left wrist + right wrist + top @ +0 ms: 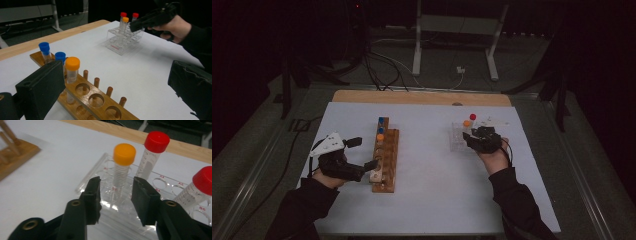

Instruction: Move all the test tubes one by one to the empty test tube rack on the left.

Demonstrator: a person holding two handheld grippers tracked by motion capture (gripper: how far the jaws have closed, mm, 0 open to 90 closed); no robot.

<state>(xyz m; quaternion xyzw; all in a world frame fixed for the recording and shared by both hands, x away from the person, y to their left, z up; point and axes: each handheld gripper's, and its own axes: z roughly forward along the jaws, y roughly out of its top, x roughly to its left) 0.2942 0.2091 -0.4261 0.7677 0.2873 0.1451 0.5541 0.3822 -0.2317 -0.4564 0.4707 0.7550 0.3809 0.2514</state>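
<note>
Currently the right tool straddles the orange-capped tube standing in the clear rack, pads not yet touching; centre them, pinch squarely, lift straight. Left tool stands spread beside the wooden rack.

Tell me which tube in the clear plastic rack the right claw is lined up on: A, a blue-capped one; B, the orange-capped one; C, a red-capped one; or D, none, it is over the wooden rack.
B: in the right gripper view the right claw has its jaws standing either side of the orange-capped tube in the clear rack, not yet pressing on it, with the red-capped tubes off to the side.
</note>
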